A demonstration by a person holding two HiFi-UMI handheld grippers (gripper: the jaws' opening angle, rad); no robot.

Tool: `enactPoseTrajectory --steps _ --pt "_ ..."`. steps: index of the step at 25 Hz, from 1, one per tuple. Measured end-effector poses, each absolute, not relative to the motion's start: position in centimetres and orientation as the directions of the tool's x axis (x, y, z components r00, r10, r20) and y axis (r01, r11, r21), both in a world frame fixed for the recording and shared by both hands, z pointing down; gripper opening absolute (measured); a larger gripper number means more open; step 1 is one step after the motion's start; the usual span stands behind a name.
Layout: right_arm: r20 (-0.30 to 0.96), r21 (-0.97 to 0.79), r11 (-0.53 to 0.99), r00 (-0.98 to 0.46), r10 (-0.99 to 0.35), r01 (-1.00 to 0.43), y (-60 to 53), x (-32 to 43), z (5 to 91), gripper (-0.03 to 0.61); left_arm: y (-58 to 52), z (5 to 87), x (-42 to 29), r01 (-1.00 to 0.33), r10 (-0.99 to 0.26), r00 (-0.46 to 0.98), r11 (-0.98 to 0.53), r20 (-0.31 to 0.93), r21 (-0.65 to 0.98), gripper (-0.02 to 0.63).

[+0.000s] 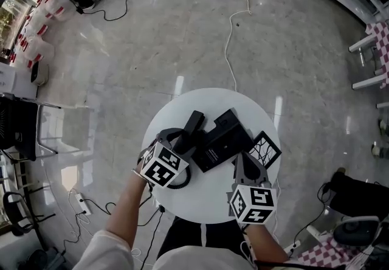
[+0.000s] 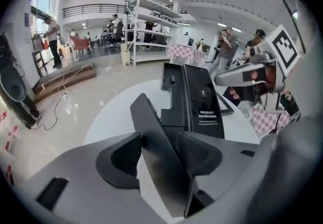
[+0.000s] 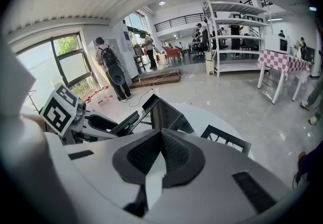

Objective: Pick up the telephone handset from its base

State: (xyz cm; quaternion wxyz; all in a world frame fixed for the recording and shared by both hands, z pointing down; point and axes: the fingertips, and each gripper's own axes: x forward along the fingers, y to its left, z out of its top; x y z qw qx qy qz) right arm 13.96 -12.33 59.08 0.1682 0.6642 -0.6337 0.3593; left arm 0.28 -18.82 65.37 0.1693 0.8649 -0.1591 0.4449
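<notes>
The black telephone base [image 1: 225,140] sits in the middle of a round white table [image 1: 206,205]. The long black handset [image 1: 192,124] lies at the base's left side, and its coiled cord [image 1: 177,181] loops toward the table's near edge. My left gripper [image 1: 175,142] points down over the handset's near end. In the left gripper view the handset [image 2: 151,142] runs between the wide-apart jaws, with white table showing beside the left pad [image 2: 118,160]. My right gripper [image 1: 246,164] hovers at the base's near right corner, its fingertips [image 3: 171,150] meeting on nothing.
A black-framed square panel with a crack pattern [image 1: 265,149] lies on the table right of the base. A white cable [image 1: 234,31] trails over the shiny floor beyond the table. A dark chair [image 1: 21,129] stands at far left, and shelving [image 3: 237,36] further off.
</notes>
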Motion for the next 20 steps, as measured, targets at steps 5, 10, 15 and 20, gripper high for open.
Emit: enactPoseTrajectory --steps 5,10,15,20 --pt "0.694 -0.233 -0.147 -0.059 -0.718 -0.961 -12.0 14.2 59.3 0.023 -20.0 65.4 0.2 -0.566 -0.155 0.589 -0.779 0.793 0.268 0.225" --pt "0.694 -0.234 -0.142 -0.063 -0.717 -0.962 -12.1 14.3 59.2 0.023 -20.0 66.1 -1.2 -0.686 -0.173 0.539 -0.658 0.824 0.311 0.256" --pt "0.692 -0.237 -0.136 -0.069 -0.719 -0.962 -12.4 14.0 59.1 0.023 -19.1 67.5 -2.0 -0.685 -0.111 0.480 -0.667 0.870 0.293 0.265" --pt "0.694 -0.237 -0.131 -0.074 -0.716 -0.963 -12.3 14.1 59.3 0.023 -19.2 67.5 -2.0 -0.651 -0.077 0.491 -0.695 0.868 0.307 0.238"
